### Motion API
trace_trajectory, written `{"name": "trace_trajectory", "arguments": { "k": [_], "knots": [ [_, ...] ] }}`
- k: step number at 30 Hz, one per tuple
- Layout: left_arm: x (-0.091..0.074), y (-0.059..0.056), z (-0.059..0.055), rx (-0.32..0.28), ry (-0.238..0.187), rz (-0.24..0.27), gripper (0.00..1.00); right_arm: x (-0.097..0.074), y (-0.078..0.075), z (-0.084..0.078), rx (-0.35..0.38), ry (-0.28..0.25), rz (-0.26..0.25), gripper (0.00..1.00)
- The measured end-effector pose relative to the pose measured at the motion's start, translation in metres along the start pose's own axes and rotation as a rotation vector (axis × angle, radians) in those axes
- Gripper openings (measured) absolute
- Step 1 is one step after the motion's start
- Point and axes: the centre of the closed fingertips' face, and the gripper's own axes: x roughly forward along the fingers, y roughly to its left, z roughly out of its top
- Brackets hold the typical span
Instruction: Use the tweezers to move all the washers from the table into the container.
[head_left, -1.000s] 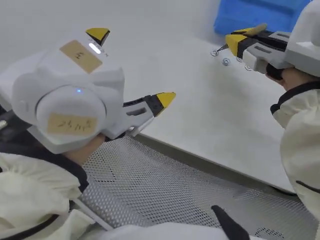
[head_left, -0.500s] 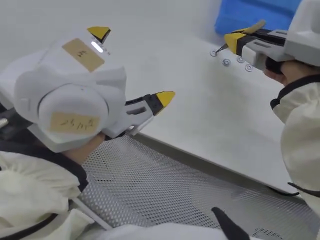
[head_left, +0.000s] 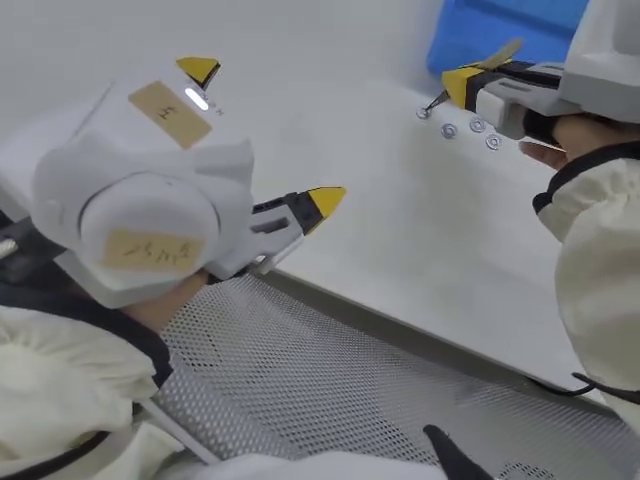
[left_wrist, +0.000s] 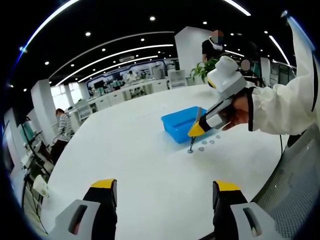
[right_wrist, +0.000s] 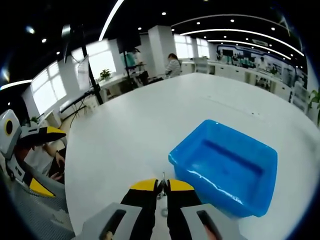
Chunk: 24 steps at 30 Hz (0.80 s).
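My right gripper (head_left: 458, 82) is shut on a pair of tweezers (head_left: 436, 101) at the far right of the white table (head_left: 400, 230). The tweezers' tip rests at a small washer (head_left: 425, 112); whether it is pinched is too small to tell. Three more washers (head_left: 477, 126) lie just right of it, in front of the blue container (head_left: 510, 30). In the right gripper view the jaws (right_wrist: 161, 186) hold the tweezers (right_wrist: 163, 177) beside the container (right_wrist: 225, 165). My left gripper (head_left: 263, 132) hovers open over the table's near left edge, holding nothing. Its view shows its jaws (left_wrist: 165, 186) wide apart, facing the washers (left_wrist: 202, 148).
A perforated metal surface (head_left: 330, 390) runs along the table's near edge. A white sleeve (head_left: 595, 250) holds the right gripper. The table between the two grippers is bare. People and desks stand far off in the room.
The head camera has shifted slightly. The right gripper has eased back a little, uncovering one more washer; the tweezers' tip stays at the leftmost washer. The left gripper has not moved.
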Motion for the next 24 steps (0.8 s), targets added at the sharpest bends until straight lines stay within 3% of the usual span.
{"name": "trace_trajectory", "arguments": {
  "k": [11,16,24],
  "knots": [
    [-0.001,0.0,0.0,0.004,0.001,0.003,0.79,0.011,0.008,0.006,-0.09,0.044,-0.026,0.03],
    [-0.001,0.001,0.0,0.007,0.002,0.006,0.78,0.016,0.005,0.01,-0.129,-0.021,-0.078,0.03],
    [-0.001,0.002,-0.001,0.011,0.006,0.011,0.76,0.008,0.003,0.006,-0.086,-0.114,-0.121,0.02]
  ]
}}
